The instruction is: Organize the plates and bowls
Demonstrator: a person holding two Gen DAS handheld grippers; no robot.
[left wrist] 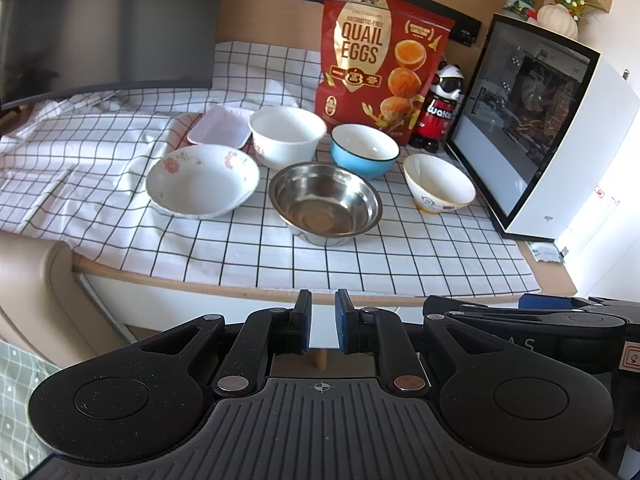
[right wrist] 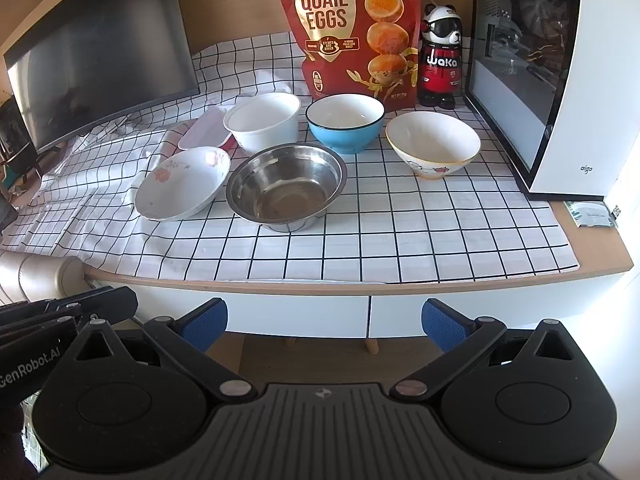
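Several dishes stand on the checked cloth [left wrist: 400, 256]. A floral shallow bowl [left wrist: 202, 186] [right wrist: 182, 184] is at the left and a steel bowl [left wrist: 324, 202] [right wrist: 286, 186] in the middle. Behind them are a white bowl [left wrist: 287, 134] [right wrist: 262, 120] and a blue bowl [left wrist: 365, 150] [right wrist: 344, 120]. A white bowl with a painted base [left wrist: 438, 188] [right wrist: 432, 144] is at the right, and a pink-rimmed rectangular tray [left wrist: 218, 128] [right wrist: 202, 132] at the back left. My left gripper [left wrist: 323, 312] is shut and holds nothing, short of the table's front edge. My right gripper [right wrist: 324, 324] hangs open and empty before the same edge.
A red quail-eggs bag [left wrist: 380, 60] and a panda bottle [left wrist: 440, 108] stand behind the bowls. A white computer case [left wrist: 560, 140] walls off the right side and a dark monitor [left wrist: 100, 28] the back left. A small sachet [right wrist: 590, 214] lies near the right corner.
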